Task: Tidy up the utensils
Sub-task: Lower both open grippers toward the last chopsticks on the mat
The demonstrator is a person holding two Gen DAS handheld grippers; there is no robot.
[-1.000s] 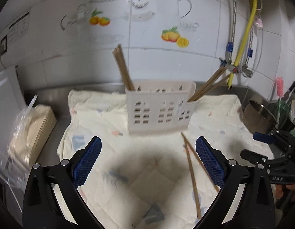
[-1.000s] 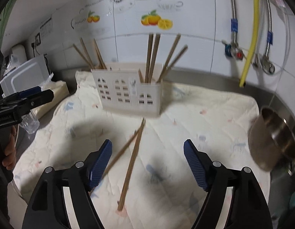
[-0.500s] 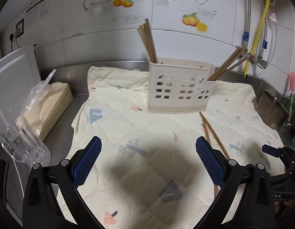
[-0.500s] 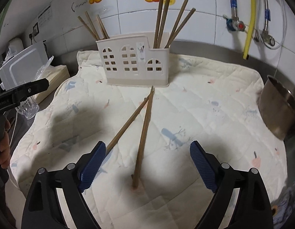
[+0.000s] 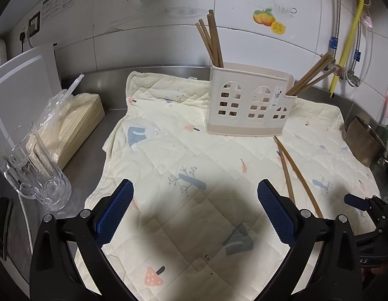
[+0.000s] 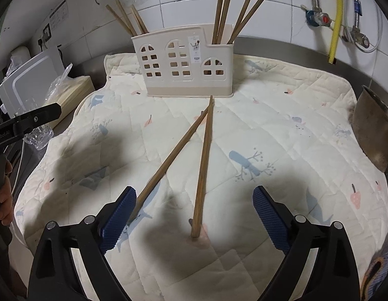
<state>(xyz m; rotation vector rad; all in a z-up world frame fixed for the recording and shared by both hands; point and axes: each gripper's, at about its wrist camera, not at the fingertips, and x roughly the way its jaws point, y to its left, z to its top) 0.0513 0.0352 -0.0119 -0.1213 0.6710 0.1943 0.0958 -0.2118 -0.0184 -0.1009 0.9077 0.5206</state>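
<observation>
Two loose chopsticks (image 6: 202, 160) lie flat on the quilted cloth (image 6: 281, 125) in front of the utensil holder (image 6: 183, 62), their far tips meeting just short of the holder's base and their near ends splayed apart toward the camera. The right gripper (image 6: 194, 215) hangs over those near ends with its jaws opening wide: the end of the right-hand stick lies on the cloth between the blue pads (image 6: 267, 217), touching neither, while the left-hand stick runs down to the left pad and passes behind it; whether it touches that pad is hard to tell from this angle.

Away from the holder toward its front left, the left gripper (image 5: 194, 213) hovers over bare cloth, its jaws spread wide with nothing between them. In its view the loose chopsticks lie outside its right pad.

The holder stands upright near the back edge of the cloth. More chopsticks (image 6: 128, 18) lean out of its left compartment, and another bunch (image 6: 234, 12) out of its right one.

Left of the holder, off the cloth, a clear glass mug (image 5: 35, 173) sits on the steel counter. Right of the holder, at the cloth's edge, stands a metal pot (image 6: 374, 130).
</observation>
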